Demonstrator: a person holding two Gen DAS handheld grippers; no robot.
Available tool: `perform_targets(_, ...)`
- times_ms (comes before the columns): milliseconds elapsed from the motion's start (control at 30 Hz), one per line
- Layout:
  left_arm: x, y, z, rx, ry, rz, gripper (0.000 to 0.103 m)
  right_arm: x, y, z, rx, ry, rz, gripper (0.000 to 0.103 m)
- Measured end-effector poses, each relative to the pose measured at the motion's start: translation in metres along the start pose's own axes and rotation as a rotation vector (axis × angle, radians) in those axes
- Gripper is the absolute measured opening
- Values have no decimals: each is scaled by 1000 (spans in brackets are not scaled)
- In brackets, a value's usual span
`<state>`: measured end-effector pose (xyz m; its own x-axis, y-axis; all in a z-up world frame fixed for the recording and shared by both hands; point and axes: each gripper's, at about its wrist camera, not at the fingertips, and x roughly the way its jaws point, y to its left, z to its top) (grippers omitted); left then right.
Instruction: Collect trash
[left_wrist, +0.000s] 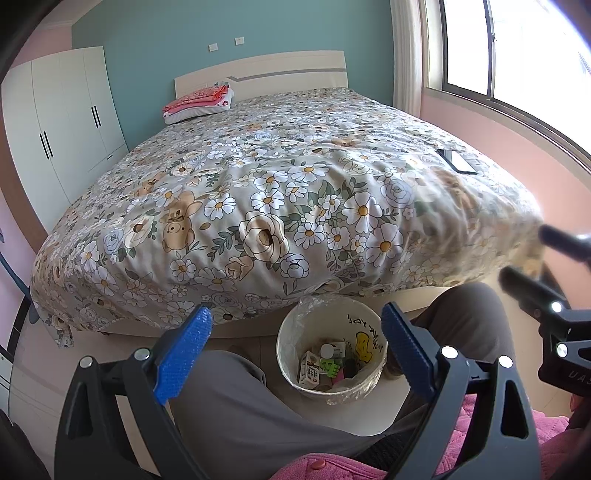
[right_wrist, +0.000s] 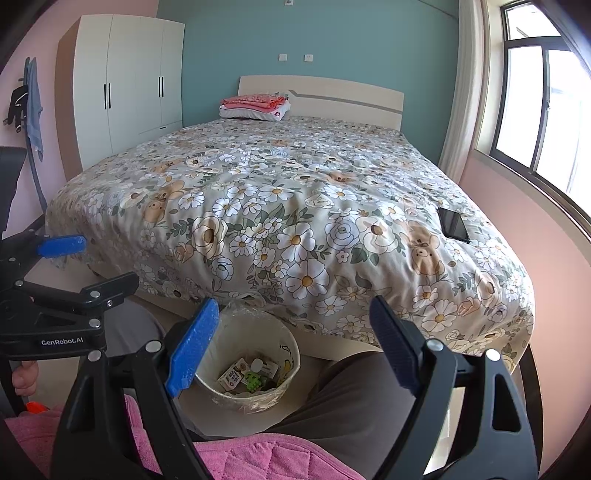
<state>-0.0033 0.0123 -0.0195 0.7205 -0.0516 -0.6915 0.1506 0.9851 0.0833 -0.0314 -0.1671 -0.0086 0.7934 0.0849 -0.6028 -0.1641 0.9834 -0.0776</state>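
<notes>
A white waste bin lined with clear plastic stands on the floor at the foot of the bed, between the person's knees; it also shows in the right wrist view. Inside lie a small carton, a green toy and other scraps. My left gripper is open and empty, held above the bin. My right gripper is open and empty, also above the bin. Each gripper shows at the edge of the other's view.
A bed with a floral quilt fills the room ahead. A black phone lies on its right side. Folded pink clothes sit by the headboard. A white wardrobe stands left, a window right.
</notes>
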Motion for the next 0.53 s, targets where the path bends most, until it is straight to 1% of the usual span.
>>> perform_targets(200, 1, 2, -1, 0, 3, 5, 94, 2, -2, -2, 6, 10, 8, 83)
perform_targets(533, 3, 2, -3, -4, 9, -13, 94, 3, -2, -2, 6, 13, 10, 83)
